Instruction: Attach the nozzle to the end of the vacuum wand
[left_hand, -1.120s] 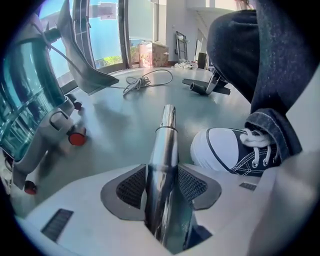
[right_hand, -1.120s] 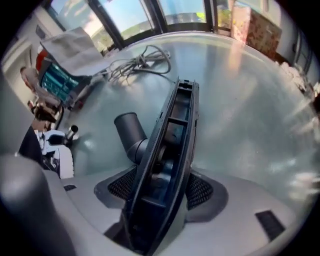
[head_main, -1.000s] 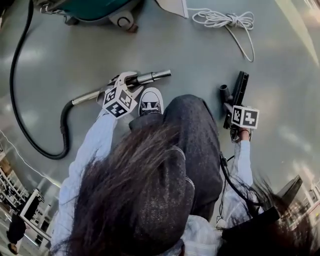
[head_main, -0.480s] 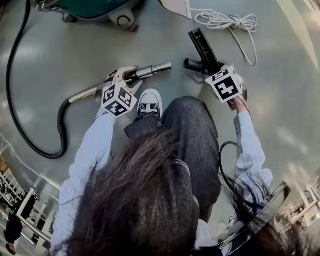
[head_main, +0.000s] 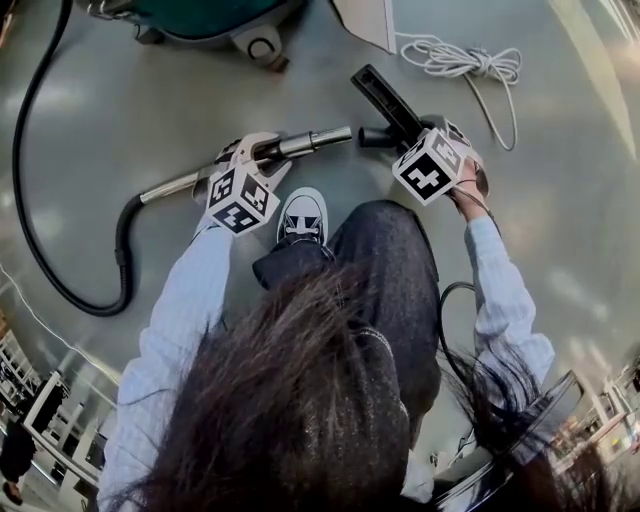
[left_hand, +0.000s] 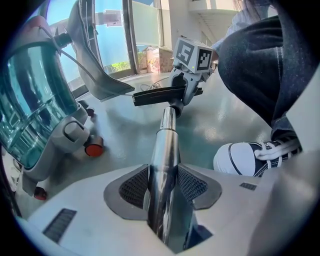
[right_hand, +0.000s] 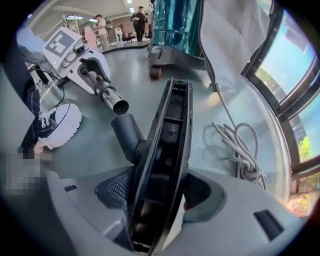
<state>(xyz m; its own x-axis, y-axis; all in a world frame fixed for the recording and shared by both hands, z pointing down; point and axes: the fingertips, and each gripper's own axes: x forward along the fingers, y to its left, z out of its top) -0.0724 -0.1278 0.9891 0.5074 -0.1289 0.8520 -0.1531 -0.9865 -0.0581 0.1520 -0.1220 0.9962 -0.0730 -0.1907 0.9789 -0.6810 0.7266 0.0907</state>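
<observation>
Your left gripper (left_hand: 162, 186) gripped wand (left_hand: 167, 132) | right gripper (right_hand: 157, 194) gripped nozzle (right_hand: 175, 125) beside wand tip | skewed neck (right_hand: 125, 132) risked jamming

**Camera layout: one head view, two gripper views.**
Head view looks steeply down from above both grippers. Left gripper view sits close behind its jaws, facing along the wand (left_hand: 165, 165) to the right gripper (left_hand: 183, 92). Right gripper view faces along the nozzle (right_hand: 162, 165) to the left gripper (right_hand: 95, 75). All share the wand tip.
</observation>
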